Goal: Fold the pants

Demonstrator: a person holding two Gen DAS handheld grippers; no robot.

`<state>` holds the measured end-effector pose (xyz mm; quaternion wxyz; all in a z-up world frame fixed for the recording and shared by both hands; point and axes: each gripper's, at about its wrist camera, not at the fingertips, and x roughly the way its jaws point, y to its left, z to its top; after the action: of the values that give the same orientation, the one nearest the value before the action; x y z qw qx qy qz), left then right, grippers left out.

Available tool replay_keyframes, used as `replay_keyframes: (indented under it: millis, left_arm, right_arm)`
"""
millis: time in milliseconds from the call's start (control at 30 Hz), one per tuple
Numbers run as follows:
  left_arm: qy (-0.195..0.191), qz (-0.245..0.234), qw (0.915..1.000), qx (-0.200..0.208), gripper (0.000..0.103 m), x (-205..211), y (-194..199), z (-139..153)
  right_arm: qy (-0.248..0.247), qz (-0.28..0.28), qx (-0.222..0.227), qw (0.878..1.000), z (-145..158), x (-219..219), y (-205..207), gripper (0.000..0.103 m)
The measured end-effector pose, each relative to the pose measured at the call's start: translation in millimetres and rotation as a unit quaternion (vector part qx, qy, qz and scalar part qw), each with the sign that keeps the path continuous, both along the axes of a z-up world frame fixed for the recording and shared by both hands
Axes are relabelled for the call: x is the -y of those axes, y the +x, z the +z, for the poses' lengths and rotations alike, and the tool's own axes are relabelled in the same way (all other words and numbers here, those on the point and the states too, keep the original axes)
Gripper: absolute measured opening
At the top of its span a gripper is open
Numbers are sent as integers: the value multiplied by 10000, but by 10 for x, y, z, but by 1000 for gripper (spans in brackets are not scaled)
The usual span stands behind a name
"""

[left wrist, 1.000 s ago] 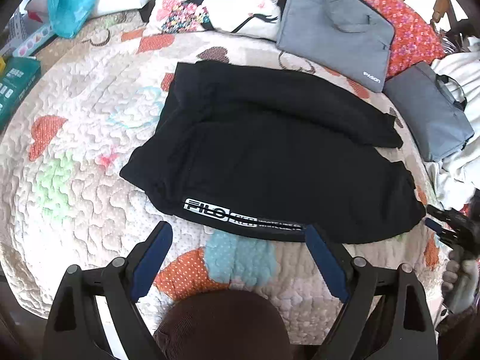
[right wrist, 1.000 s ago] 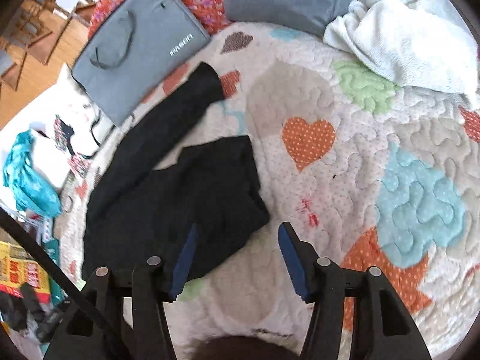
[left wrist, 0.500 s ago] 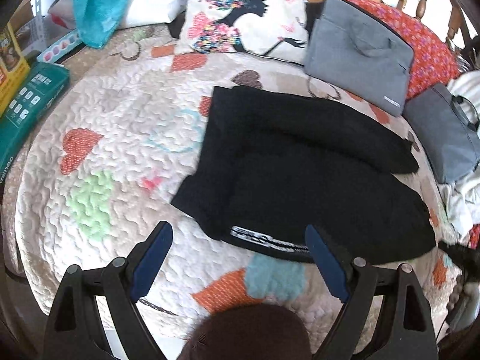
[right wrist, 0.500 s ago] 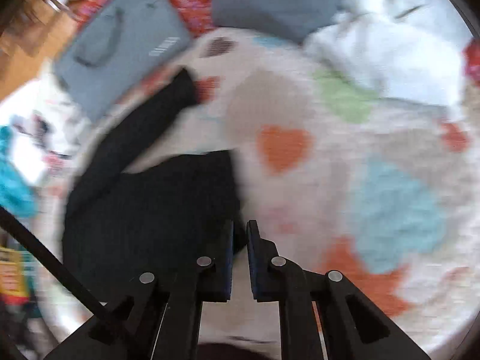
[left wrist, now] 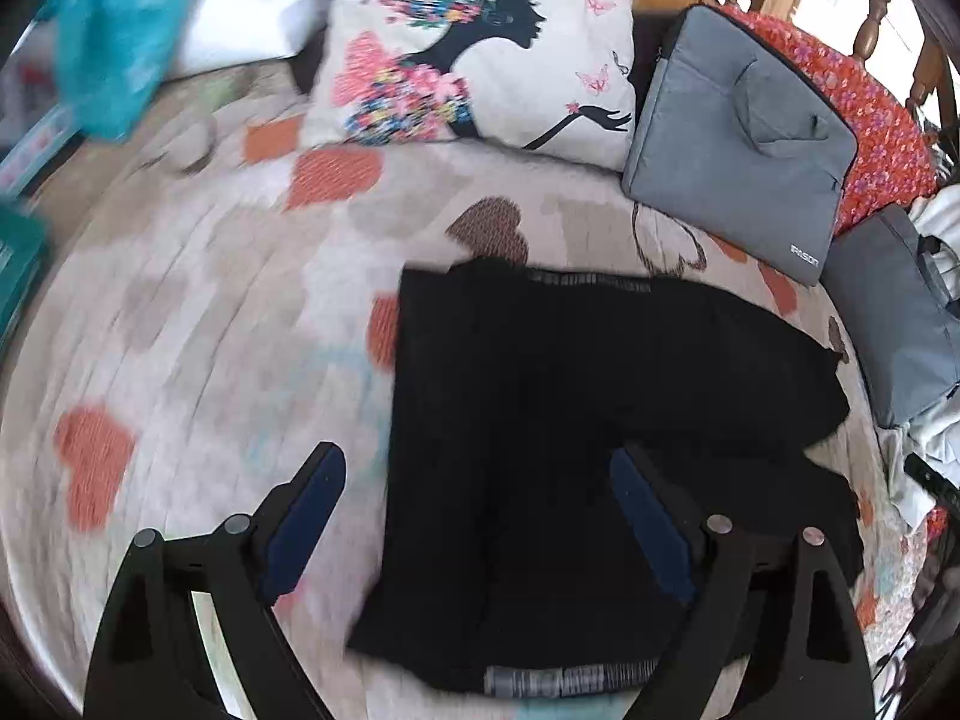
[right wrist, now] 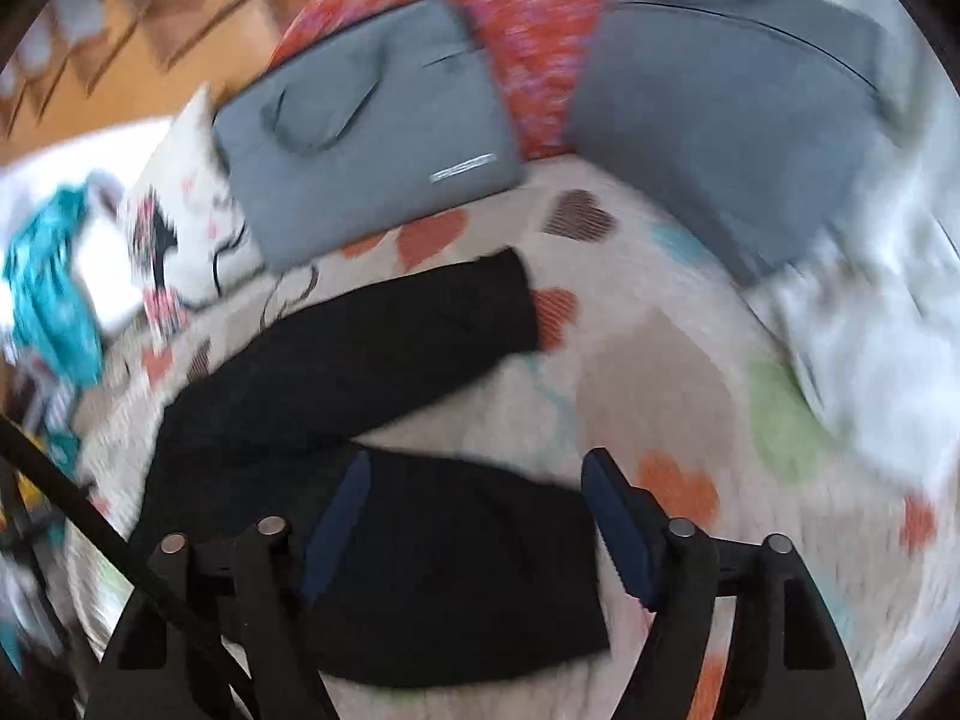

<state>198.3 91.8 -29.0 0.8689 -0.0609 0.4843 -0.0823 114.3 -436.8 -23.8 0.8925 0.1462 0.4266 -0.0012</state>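
Observation:
The black pants (left wrist: 570, 420) lie spread on the heart-patterned quilt (left wrist: 210, 312), waistband with white lettering at the near edge (left wrist: 564, 681). My left gripper (left wrist: 480, 522) is open above the waist end, holding nothing. In the right wrist view the pants (right wrist: 372, 360) show two legs apart, one stretching toward the grey bag. My right gripper (right wrist: 474, 528) is open over the nearer leg's end, holding nothing. Both views are blurred.
A grey laptop bag (left wrist: 744, 132) and a second grey bag (left wrist: 894, 312) lie at the quilt's far right, on a red floral cushion (left wrist: 870, 102). A printed pillow (left wrist: 480, 48) lies behind. White bedding (right wrist: 870, 348) lies right; a teal cloth (left wrist: 102, 30) lies far left.
Both grippers have moved forward over the pants. My right gripper was open, shut half a second ago, and is open again. The left has stayed open.

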Motion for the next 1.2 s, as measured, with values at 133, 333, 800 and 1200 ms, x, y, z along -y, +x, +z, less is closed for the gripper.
replay_keyframes:
  millis: [133, 333, 800, 1200]
  left_arm:
    - [363, -393, 9985, 119, 90, 221, 617, -70]
    - [707, -1167, 9906, -83, 90, 598, 1375, -357]
    - [1363, -2196, 9653, -378, 89, 1018, 1884, -893]
    - [762, -2375, 9684, 23, 4, 1009, 1580, -425]
  right_arm:
    - [-252, 646, -409, 9968, -75, -178, 836, 68]
    - [-586, 1239, -738, 9878, -275, -348, 1850, 68]
    - [-1030, 1926, -1078, 9699, -781, -734, 2649, 69]
    - [-577, 1862, -828, 9773, -478, -835, 2262, 5]
